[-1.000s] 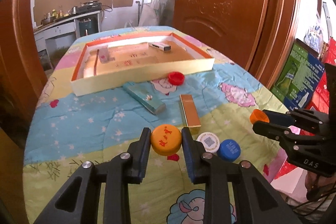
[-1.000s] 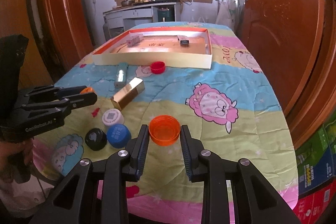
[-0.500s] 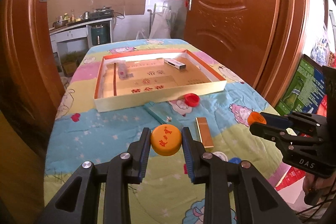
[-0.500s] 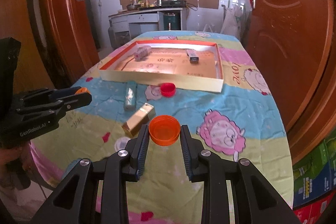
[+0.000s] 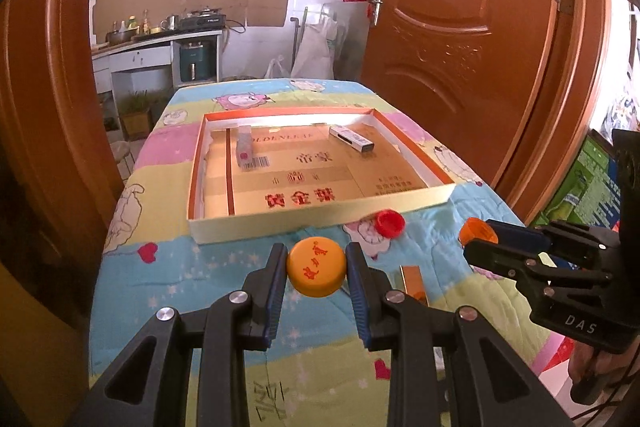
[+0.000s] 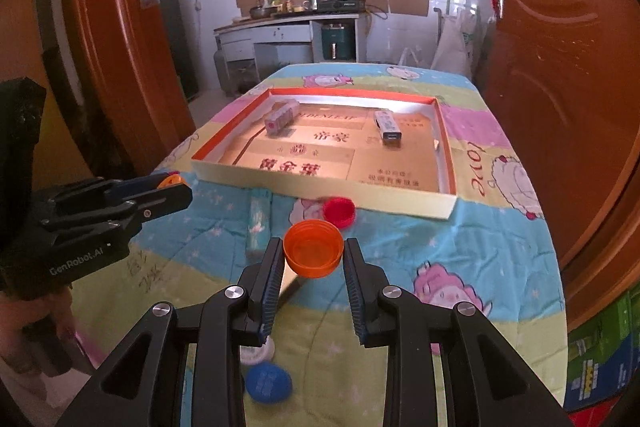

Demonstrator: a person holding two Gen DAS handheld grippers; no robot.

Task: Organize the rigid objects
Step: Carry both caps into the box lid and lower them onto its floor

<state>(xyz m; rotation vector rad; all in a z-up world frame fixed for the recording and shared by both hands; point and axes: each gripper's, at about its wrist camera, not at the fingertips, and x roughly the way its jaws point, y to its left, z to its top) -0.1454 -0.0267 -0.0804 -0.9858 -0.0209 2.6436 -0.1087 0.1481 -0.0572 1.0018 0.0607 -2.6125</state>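
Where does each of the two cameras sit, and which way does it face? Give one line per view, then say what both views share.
Left wrist: on the left gripper, looking down along its fingers at the tray; the right gripper shows at right.
Right wrist: on the right gripper, facing the tray; the left gripper and a hand show at left.
Shared: tray, red cap, quilted table, kitchen.
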